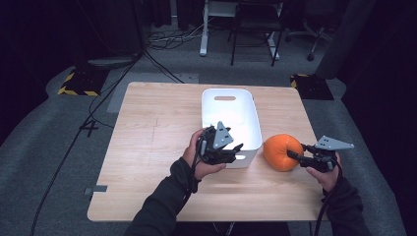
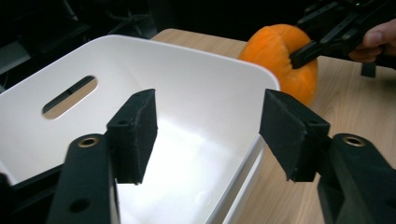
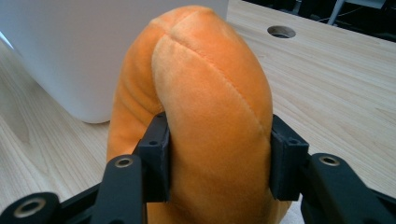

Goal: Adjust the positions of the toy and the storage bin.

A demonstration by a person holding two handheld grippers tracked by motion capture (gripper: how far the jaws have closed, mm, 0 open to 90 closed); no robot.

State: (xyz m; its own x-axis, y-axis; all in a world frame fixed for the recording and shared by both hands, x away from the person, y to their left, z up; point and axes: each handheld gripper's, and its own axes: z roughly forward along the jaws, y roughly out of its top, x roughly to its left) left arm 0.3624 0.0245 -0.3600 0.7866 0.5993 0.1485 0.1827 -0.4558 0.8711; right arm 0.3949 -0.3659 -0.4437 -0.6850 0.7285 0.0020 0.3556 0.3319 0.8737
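Wooden table (image 1: 147,147) carries an orange plush pumpkin (image 1: 280,151) just right of a white bin (image 1: 246,118). Right gripper (image 1: 298,152) jaws squeeze it; left gripper (image 1: 231,153) jaws gape over the bin. Likely next: lift it in.
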